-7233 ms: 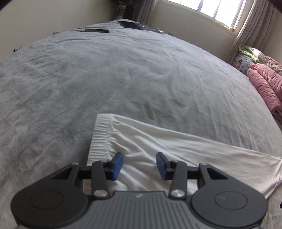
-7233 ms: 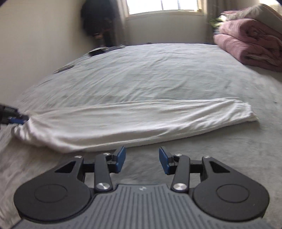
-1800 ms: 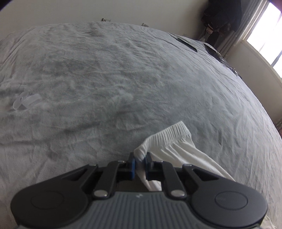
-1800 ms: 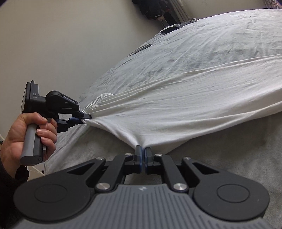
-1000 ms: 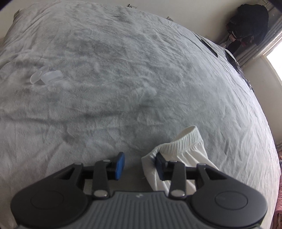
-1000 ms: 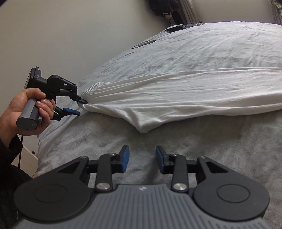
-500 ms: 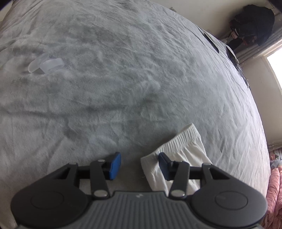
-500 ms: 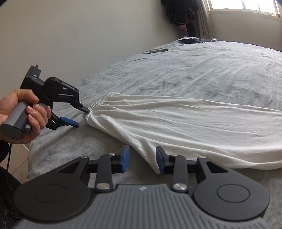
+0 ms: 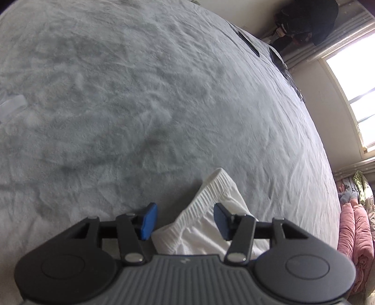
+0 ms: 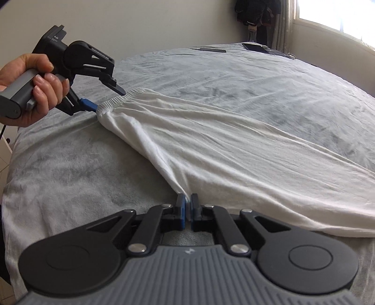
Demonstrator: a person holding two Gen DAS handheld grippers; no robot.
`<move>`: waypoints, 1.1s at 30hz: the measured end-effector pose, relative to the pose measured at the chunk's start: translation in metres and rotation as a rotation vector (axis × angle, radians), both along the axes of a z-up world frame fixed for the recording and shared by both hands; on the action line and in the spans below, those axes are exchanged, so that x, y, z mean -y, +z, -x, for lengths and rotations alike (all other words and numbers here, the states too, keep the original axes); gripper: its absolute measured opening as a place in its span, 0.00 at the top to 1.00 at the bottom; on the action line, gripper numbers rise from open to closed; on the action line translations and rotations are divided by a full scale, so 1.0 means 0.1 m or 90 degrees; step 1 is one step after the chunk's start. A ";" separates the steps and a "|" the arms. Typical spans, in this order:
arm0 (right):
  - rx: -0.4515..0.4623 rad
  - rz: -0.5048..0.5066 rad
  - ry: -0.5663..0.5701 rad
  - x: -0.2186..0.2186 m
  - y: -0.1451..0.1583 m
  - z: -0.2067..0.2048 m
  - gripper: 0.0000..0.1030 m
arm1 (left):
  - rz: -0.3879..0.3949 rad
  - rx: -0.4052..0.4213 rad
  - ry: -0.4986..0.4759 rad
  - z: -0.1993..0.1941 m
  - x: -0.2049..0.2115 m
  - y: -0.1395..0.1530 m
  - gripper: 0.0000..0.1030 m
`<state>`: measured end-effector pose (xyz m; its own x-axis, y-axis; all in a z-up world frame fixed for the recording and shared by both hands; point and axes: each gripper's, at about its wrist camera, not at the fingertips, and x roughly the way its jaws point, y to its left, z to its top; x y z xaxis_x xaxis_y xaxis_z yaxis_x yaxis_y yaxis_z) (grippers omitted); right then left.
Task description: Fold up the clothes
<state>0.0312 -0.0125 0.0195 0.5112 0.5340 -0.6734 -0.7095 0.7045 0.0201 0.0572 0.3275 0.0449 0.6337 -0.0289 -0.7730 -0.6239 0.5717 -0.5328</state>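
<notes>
White garment (image 10: 234,150), creased, ribbed waistband: spread on the grey bedspread (image 10: 70,169), whose wide bare stretch is seen beyond both claws toward the window (image 10: 337,14) wall. Its near edge is clamped in the shut right gripper (image 10: 187,208). Its waistband corner is seen between the opening jaws of the left gripper (image 9: 182,220), unpinched.

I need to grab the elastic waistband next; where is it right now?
In the left wrist view the waistband lies on the grey bed cover between the opening fingers of the left gripper, untouched. In the right wrist view it is upper left.
</notes>
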 end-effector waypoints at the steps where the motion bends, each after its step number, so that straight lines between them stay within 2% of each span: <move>1: -0.002 0.004 -0.001 0.00 0.00 0.00 0.98 | -0.029 -0.011 -0.007 -0.03 0.04 0.00 0.48; 3: -0.005 0.012 -0.001 -0.01 0.00 0.01 0.98 | -0.083 -0.039 -0.020 -0.08 0.09 -0.01 0.55; 5: -0.007 0.020 0.001 -0.02 0.00 0.03 0.98 | -0.096 -0.052 -0.027 -0.08 0.09 -0.01 0.57; 8: -0.010 0.031 0.011 -0.01 0.02 0.06 0.96 | -0.110 -0.065 -0.003 -0.03 0.04 0.03 0.57; 11: -0.014 0.017 0.007 0.09 0.07 0.11 0.88 | -0.129 -0.071 0.042 0.03 -0.03 0.08 0.56; 14: -0.027 -0.019 -0.037 0.38 0.12 0.13 0.86 | -0.161 -0.065 0.088 0.09 -0.05 0.16 0.55; 17: -0.040 -0.038 -0.112 0.78 0.13 0.10 0.86 | -0.193 -0.046 0.099 0.10 0.03 0.28 0.54; 20: -0.062 -0.066 -0.206 1.34 0.12 0.03 0.86 | -0.195 -0.008 0.039 0.06 0.29 0.38 0.52; 25: -0.105 -0.157 -0.380 2.39 0.08 -0.09 0.84 | -0.211 0.034 -0.107 -0.12 0.97 0.40 0.50; 28: -0.116 -0.195 -0.470 2.88 0.06 -0.18 0.84 | -0.213 0.031 -0.157 -0.22 1.31 0.32 0.50; 33: -0.131 -0.247 -0.548 3.38 0.07 -0.43 0.83 | -0.230 0.016 -0.221 -0.34 1.74 0.14 0.50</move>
<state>0.0744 -0.3505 0.0265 0.7230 0.2360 -0.6493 0.0902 0.8996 0.4274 0.0912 0.1535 0.0589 0.6525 0.0256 -0.7574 -0.3537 0.8942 -0.2745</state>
